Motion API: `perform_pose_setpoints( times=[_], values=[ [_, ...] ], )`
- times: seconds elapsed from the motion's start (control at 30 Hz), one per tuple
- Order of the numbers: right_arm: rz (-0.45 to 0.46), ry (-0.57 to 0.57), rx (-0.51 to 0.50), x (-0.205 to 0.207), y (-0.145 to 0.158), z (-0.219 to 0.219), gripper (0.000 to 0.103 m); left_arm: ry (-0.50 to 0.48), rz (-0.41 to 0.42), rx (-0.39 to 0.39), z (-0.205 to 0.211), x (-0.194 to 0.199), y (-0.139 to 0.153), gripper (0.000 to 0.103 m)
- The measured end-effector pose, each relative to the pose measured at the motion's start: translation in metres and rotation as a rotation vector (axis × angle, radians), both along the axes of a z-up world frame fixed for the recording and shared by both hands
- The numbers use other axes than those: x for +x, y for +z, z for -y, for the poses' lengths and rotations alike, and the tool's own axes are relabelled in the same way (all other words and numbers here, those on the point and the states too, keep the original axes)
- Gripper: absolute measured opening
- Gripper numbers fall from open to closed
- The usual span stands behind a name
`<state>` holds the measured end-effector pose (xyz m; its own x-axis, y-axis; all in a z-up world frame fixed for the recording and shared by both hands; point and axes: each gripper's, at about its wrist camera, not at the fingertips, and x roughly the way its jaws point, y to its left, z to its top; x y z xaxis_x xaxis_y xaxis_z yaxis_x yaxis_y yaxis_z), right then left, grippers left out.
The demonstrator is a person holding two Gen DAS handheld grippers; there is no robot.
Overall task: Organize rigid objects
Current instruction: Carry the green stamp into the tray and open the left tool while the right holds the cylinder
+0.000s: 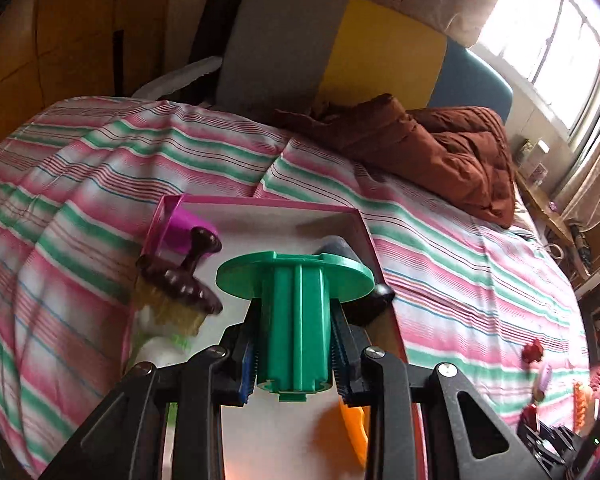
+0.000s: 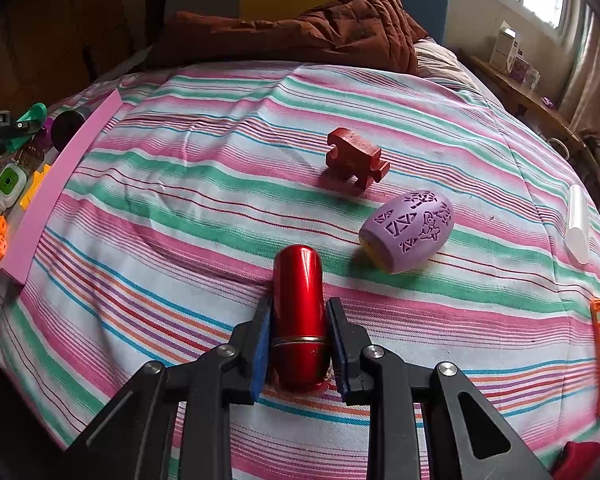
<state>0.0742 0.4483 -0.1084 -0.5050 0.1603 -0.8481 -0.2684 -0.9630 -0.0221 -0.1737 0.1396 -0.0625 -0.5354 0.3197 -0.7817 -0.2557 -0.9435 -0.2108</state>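
The left claw (image 1: 294, 354) is clenched on a green spool (image 1: 296, 300), gripping its ribbed stem with the wide flat flange pointing away. It hangs over the pink-walled box (image 1: 260, 202) at the centre of the left wrist view, which lies on the striped bed (image 1: 460, 272). Already in the box are a brown brush (image 1: 180, 284) and a purple cup (image 1: 184, 234) at the left, a dark roller (image 1: 340, 250) behind the flange, and an orange piece (image 1: 354, 428) low in the frame.

The right claw (image 2: 299, 346) is clenched on a red lipstick tube (image 2: 299, 312) at the lower centre of the right wrist view. Whether the tube is lifted or lying on the sheet I cannot tell. A red puzzle block (image 2: 356, 158) and a purple egg-shaped case (image 2: 408, 230) lie loose on the bed above it.

The main risk is with the spool. The box is crowded, and its broad flange could land on the brush or the roller, so it tips or rolls out when let go. The soft bed may also let the box tilt. The glossy, rounded lipstick could slip in the pads if swung quickly.
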Motion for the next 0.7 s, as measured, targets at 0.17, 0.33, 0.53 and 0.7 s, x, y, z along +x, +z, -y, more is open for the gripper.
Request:
perform_pose_setpoints(
  times=[0.17,0.33,0.53,0.7],
  values=[
    [0.000,-0.001,-0.003,-0.001,0.000,-0.001,0.027,0.005,0.003,-0.070,-0.010,-0.015,-0.015,0.030],
    [-0.001,-0.002,-0.002,0.000,-0.001,-0.001,0.027,0.010,0.014,-0.110,-0.009,-0.019,-0.027,0.030],
    [-0.002,-0.004,-0.004,-0.001,0.000,-0.002,0.027,-0.017,0.006,-0.152,-0.013,-0.016,-0.028,0.033],
    [-0.001,-0.003,-0.001,-0.001,-0.001,-0.001,0.027,-0.020,-0.030,-0.135,-0.008,-0.002,-0.014,0.034]
  ],
)
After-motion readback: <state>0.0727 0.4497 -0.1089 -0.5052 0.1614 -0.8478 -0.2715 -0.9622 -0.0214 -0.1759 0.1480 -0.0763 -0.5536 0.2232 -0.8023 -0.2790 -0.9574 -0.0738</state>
